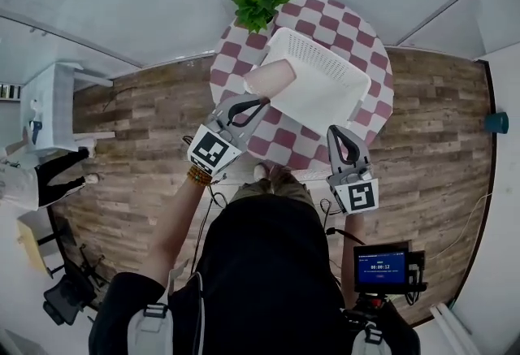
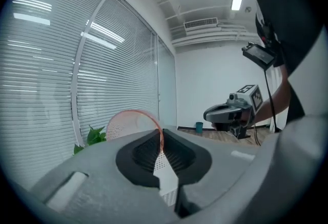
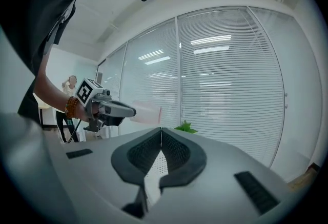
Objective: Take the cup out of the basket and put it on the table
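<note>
A pale pink cup (image 1: 268, 79) hangs over the left edge of the white mesh basket (image 1: 325, 77), which rests on the round red-and-white checked table (image 1: 341, 24). My left gripper (image 1: 258, 106) is shut on the cup's rim. In the left gripper view the thin rim runs between the pads (image 2: 161, 136) and the cup (image 2: 128, 121) stands beyond them. My right gripper (image 1: 339, 134) sits at the basket's near right corner, and its tips (image 3: 161, 130) meet with nothing seen between them. White basket mesh (image 3: 154, 166) shows below them. The cup (image 3: 146, 114) shows beyond.
A green potted plant (image 1: 260, 0) stands at the table's far edge. On the wooden floor a teal bin (image 1: 497, 123) is at the right. A person (image 1: 32, 175) stands by a white desk (image 1: 49, 101) at the left. Window blinds surround the table.
</note>
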### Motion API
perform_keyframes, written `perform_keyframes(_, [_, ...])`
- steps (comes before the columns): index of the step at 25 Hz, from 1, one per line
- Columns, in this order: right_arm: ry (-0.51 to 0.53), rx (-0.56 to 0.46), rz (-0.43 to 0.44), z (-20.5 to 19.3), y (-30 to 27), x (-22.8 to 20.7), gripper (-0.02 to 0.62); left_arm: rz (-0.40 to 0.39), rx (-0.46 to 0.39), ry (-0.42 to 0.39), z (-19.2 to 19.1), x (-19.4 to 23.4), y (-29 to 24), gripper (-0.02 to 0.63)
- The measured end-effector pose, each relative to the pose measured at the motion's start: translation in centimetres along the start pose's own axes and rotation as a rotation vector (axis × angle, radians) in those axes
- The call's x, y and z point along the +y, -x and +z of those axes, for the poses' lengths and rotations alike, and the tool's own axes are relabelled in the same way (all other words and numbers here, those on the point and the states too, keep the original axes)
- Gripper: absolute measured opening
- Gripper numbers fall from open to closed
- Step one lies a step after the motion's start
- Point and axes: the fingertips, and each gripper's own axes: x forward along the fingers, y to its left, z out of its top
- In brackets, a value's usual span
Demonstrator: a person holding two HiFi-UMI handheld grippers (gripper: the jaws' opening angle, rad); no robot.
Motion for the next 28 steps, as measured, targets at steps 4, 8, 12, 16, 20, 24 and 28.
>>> perform_keyframes(4, [0.029, -0.007, 0.028, 1.4, 1.2, 3.7, 0.009, 0.018, -0.048, 0.015, 0.6, -1.6, 3.5, 0.018])
perform_keyframes(8, [0.046, -0.019, 0.040, 2.2, 2.4, 7.3, 0.009, 0.024, -0.092, 0.042, 0.6, -3.0, 7.0, 0.018])
perform_keyframes(12, [0.065, 0.030, 0.035, 2.0, 3.7, 9.5, 0.009, 0.021, -0.128, 0.082, 0.2, -4.9, 9.0, 0.018])
perform_keyframes(16, [0.073, -0.001, 0.057, 2.2, 4.4, 10.9, 0.009, 0.018, -0.152, 0.082, 0.3, -7.3, 10.3, 0.018])
perform_keyframes(20, [0.058, -0.029, 0.092, 2.6, 4.6, 11.1, 0.009, 0.044, -0.158, 0.103, 0.5, -9.2, 10.7, 0.018])
perform_keyframes(24, [0.072, 0.002, 0.150, 1.6, 4.5, 10.7, 0.009, 0.069, -0.174, 0.120, 1.1, -10.3, 9.9, 0.018])
perform_keyframes(28, [0.045, -0.026, 0.202, 1.7, 4.8, 9.6, 0.009, 0.110, -0.178, 0.093, 1.4, -11.5, 8.5, 0.018])
